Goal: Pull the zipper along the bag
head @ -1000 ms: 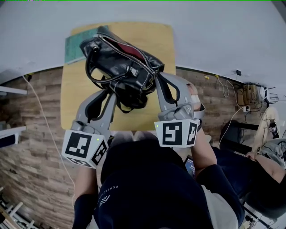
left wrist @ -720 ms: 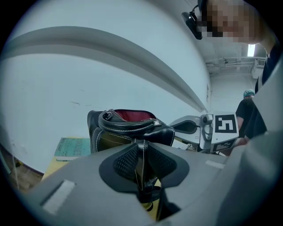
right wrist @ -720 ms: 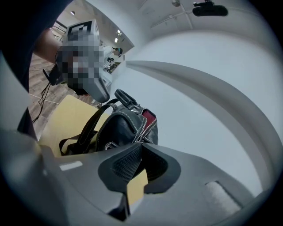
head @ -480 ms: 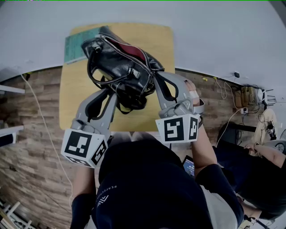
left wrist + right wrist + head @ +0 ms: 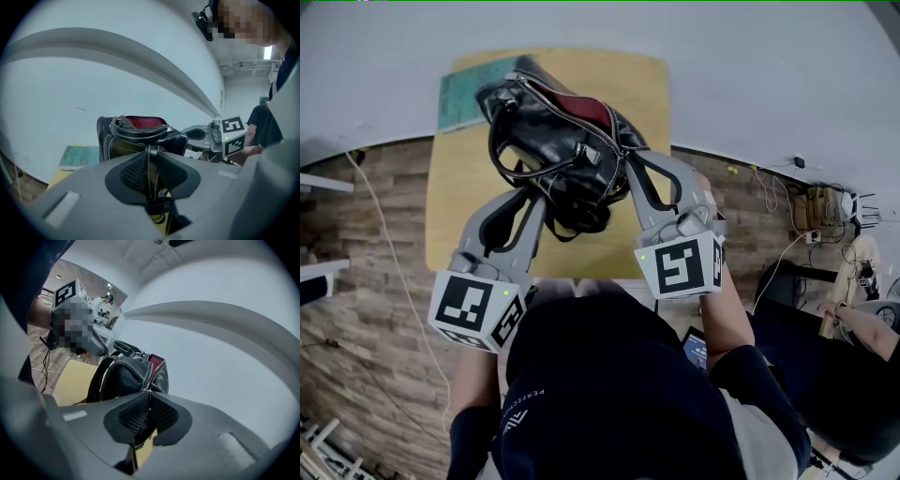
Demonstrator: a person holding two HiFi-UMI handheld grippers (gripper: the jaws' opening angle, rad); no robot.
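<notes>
- Plainly, the black bag [image 5: 562, 150] was over the wooden table [image 5: 633, 80], its zipper [image 5: 152, 373] open on red lining [image 5: 581, 101].
- Left gripper [image 5: 151, 174] pinched the bag's leather tab [image 5: 149, 157]; right gripper [image 5: 149, 401] was clamped on the zipper pull [image 5: 148, 391].
- Likely risk: a skewed tug could slide the pull from the jaws or snag the lining.

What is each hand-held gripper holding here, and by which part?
Both hold the black bag. The left hand-held gripper pinches its stitched strap. The right hand-held gripper pinches the zipper, apparently at the pull.
</notes>
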